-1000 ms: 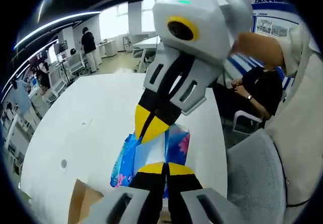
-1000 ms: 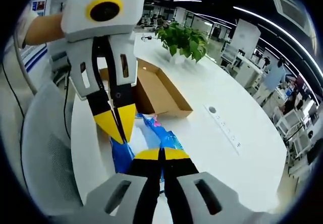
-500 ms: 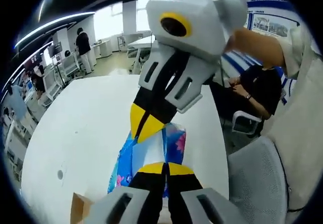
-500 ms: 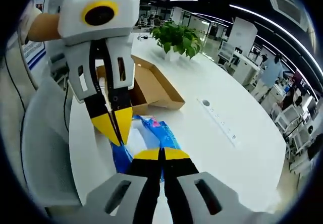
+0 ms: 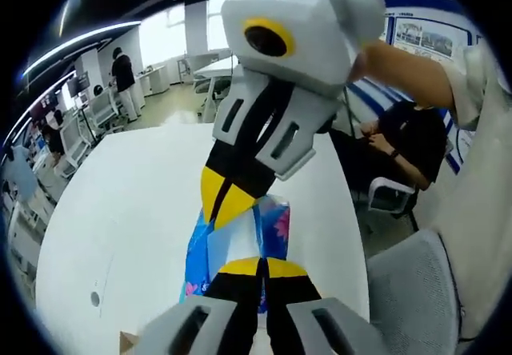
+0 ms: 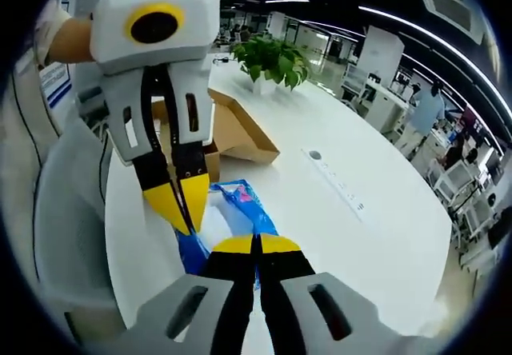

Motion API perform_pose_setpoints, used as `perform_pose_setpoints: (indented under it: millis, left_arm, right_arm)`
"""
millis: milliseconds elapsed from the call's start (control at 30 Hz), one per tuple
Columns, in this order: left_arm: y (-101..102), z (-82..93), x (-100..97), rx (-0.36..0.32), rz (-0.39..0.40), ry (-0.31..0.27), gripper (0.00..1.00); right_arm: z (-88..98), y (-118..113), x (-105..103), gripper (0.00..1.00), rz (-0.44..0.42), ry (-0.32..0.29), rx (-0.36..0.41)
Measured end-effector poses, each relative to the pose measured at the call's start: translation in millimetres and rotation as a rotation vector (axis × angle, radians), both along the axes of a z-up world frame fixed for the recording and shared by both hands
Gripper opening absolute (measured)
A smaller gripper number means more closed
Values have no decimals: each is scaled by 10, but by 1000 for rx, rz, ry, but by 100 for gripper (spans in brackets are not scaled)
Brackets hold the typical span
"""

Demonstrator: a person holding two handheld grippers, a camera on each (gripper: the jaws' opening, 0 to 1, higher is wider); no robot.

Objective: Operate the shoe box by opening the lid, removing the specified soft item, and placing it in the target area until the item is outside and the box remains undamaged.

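A blue soft pack with a pink flower print (image 5: pixel 276 225) hangs between both grippers above the white table (image 5: pixel 120 203). My left gripper (image 5: pixel 260 265) is shut on its near end. My right gripper (image 5: pixel 225 203) reaches in from above, shut on the far end. In the right gripper view, my right gripper (image 6: pixel 256 245) pinches the blue pack (image 6: pixel 244 203), and my left gripper (image 6: pixel 182 205) clamps it from the upper left. The open brown cardboard shoe box (image 6: pixel 236 131) lies on the table (image 6: pixel 360 243) behind them, apart from the pack.
A potted green plant (image 6: pixel 272 57) stands beyond the box. A round socket and a power strip (image 6: pixel 340 189) are set in the table. A grey mesh chair (image 5: pixel 416 291) sits at the table's edge, with a seated person (image 5: pixel 408 139) behind it.
Both grippers have carried the pack farther from the shoe box; the box has shrunk back in the right gripper view and nearly left the left gripper view. Both stay shut on the pack.
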State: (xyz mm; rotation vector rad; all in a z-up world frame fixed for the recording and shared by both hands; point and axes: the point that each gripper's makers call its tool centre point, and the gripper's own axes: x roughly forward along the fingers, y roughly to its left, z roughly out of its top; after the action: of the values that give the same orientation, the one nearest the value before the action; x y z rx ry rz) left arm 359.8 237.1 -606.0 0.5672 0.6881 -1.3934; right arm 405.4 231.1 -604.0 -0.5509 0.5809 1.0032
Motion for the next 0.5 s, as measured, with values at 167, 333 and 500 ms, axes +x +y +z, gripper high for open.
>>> perform_pose_setpoints:
  millis: [167,333,500]
  left_arm:
    - [-134,-21,50,-4,-11,6,0]
    - [-261,-51,104,-4,-19,12,0]
    - [-382,-90,141,-4,-32,15,0]
  right_arm:
    - [-7,-135,60,0,-12,2,4]
    - [-46,-277,118,0,-19,7,-6]
    - [-84,-370,158,0,-27,11,-11]
